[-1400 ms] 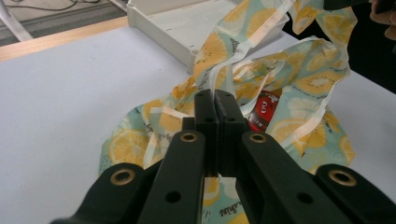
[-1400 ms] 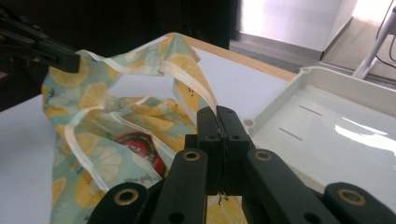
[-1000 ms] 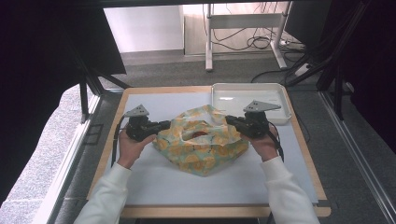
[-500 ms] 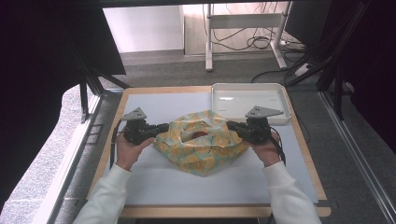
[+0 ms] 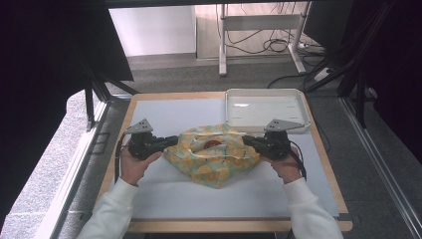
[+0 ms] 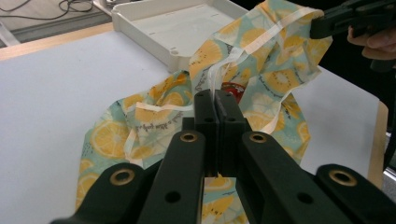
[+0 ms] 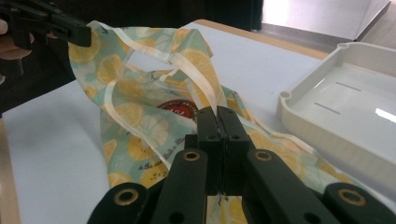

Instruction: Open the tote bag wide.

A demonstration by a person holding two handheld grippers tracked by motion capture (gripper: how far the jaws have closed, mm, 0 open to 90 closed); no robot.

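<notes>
Lemon-print cloth [image 5: 213,158] — pinched by both grippers (lifted).

We see the lemon-print cloth [image 5: 214,157] heaped mid-surface between both hands, blocking straight passage across; the white tray [image 5: 266,109] fills the far right corner, just beyond the cloth; the near edge, the far left corner and the left side of the table [image 5: 164,112] lie bare.

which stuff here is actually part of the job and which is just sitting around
In the job:
lemon-print cloth, pinched at both sides
red-labelled item showing inside the cloth
left gripper, shut on the cloth
right gripper, shut on the cloth

Lying about:
white tray, empty
grey mat
</notes>
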